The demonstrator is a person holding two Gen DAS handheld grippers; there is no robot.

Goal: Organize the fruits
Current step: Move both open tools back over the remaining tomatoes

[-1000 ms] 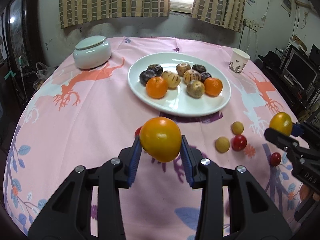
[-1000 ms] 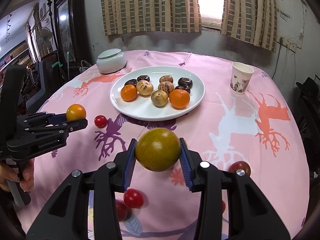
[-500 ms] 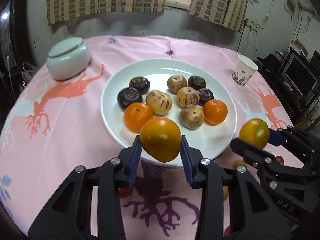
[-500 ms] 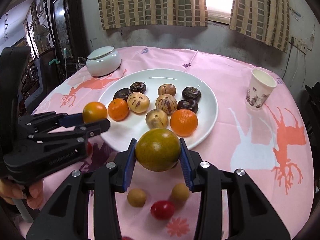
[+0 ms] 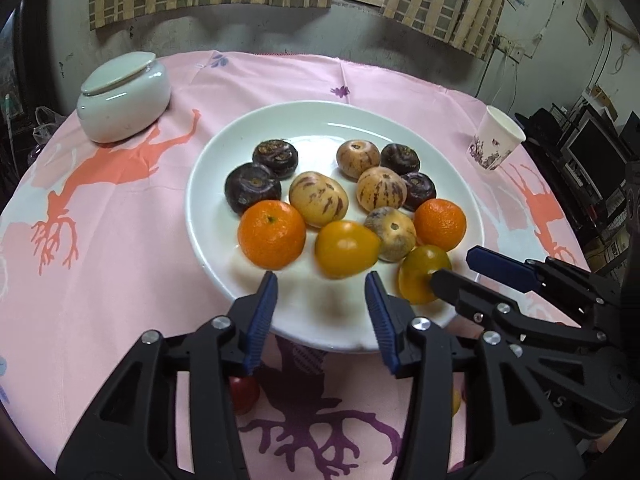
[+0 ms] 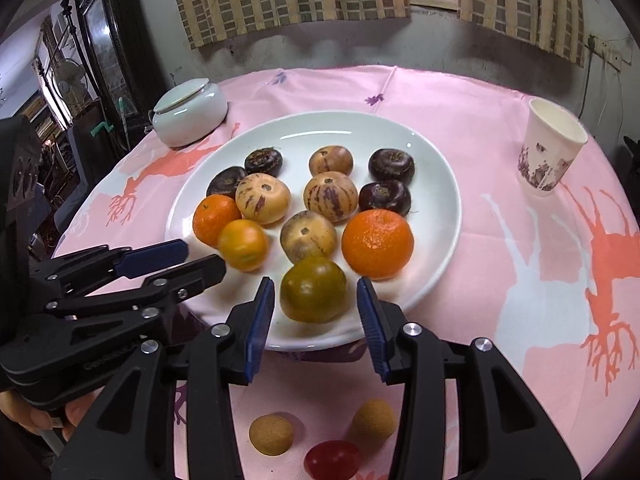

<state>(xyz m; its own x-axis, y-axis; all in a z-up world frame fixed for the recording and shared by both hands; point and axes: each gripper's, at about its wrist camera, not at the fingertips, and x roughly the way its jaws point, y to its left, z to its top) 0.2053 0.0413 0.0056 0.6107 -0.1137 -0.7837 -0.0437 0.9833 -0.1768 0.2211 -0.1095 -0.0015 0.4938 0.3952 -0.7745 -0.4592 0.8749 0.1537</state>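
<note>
A white plate [image 5: 304,120] [image 6: 436,184] holds oranges, striped tan fruits and dark purple fruits. My left gripper [image 5: 320,300] is open at the plate's near rim; a yellow-orange fruit [image 5: 346,249] [image 6: 243,245] lies on the plate just beyond its fingers, apart from the pads. My right gripper [image 6: 315,306] is open, with a greenish-orange fruit [image 6: 313,290] [image 5: 422,276] resting on the plate between its fingers without touching them. Each gripper shows in the other's view: the right gripper [image 5: 460,270], the left gripper [image 6: 200,256].
A white lidded jar [image 5: 122,98] stands back left. A paper cup [image 6: 550,148] stands back right. Two small tan balls [image 6: 271,434] and a red cherry tomato [image 6: 332,460] lie on the pink cloth near the plate. Another red tomato [image 5: 244,394] lies under my left gripper.
Both grippers moved forward to the plate's near rim and opened. The yellow-orange fruit and the greenish-orange fruit, held before, now lie on the plate.
</note>
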